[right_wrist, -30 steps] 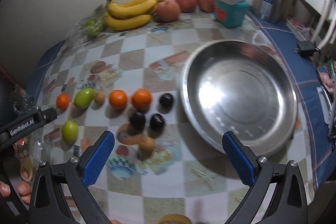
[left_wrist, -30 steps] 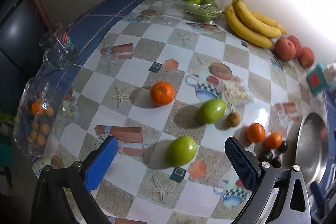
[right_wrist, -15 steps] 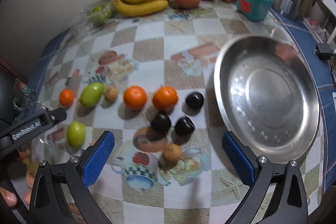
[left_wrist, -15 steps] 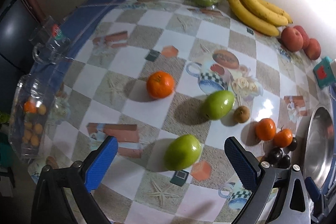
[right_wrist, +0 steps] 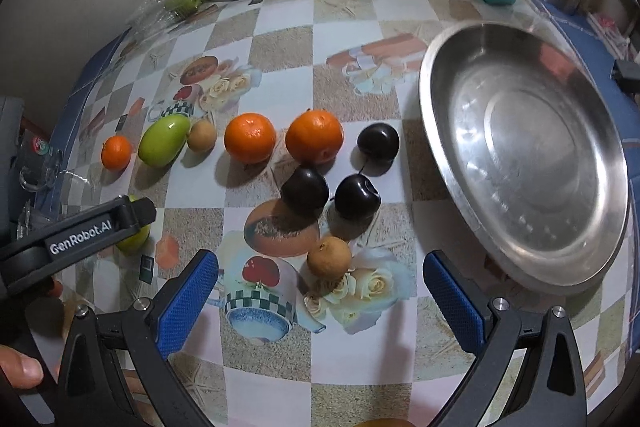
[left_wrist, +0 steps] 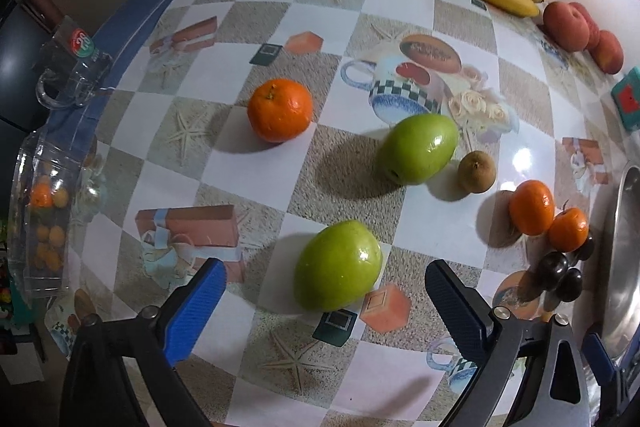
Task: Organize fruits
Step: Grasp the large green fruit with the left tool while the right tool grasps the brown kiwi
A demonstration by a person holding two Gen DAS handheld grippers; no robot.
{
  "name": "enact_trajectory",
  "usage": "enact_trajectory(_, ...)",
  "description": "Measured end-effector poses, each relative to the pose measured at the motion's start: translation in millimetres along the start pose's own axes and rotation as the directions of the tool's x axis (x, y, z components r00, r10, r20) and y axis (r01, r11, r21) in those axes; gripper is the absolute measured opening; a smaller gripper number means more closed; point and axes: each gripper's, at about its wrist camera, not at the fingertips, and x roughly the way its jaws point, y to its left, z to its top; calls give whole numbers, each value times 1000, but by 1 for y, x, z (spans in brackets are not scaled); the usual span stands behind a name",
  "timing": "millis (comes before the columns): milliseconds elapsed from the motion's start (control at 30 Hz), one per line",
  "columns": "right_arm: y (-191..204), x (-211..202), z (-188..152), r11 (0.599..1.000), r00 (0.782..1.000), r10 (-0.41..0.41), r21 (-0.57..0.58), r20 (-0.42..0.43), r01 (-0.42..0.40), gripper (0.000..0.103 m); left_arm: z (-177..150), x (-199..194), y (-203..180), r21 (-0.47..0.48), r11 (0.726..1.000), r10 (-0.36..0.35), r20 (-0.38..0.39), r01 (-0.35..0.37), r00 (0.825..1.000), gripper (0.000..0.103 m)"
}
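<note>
My steel plate [right_wrist: 524, 163] sits empty at the right, its rim close to the three dark plums [right_wrist: 356, 197]. The near green fruit [left_wrist: 338, 265] lies between my left gripper [left_wrist: 322, 291], jaws wide open and holding nothing. It's round and glossy, so I judge an off-centre squeeze could send it rolling left. My right gripper [right_wrist: 320, 285], also spread open, hovers low over the small brown fruit [right_wrist: 329, 257]; a careless close might knock the plums.

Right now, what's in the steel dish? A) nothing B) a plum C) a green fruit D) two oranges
A: the steel dish shows only bare metal, while the oranges and dark plums sit on the tablecloth beside it.
</note>
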Motion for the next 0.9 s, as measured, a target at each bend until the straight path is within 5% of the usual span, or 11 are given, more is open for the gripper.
enact_trajectory(333,-7,17,-6,1000,998,-4,26,-69,6,98,4,11,2,-24,999,-22,-27,21,999,90)
enact_trajectory(467,-5,19,-8,1000,998,-8,19,-64,9,75,8,16,4,-39,999,-32,-43,31,999,80)
enact_trajectory(667,-4,17,-5,1000,999,8,16,-47,-7,48,7,15,5,-44,997,-57,-33,55,998,51)
enact_trajectory(900,-8,14,-4,999,998,30,26,-49,-29,32,8,12,11,-97,989,-117,-31,114,993,49)
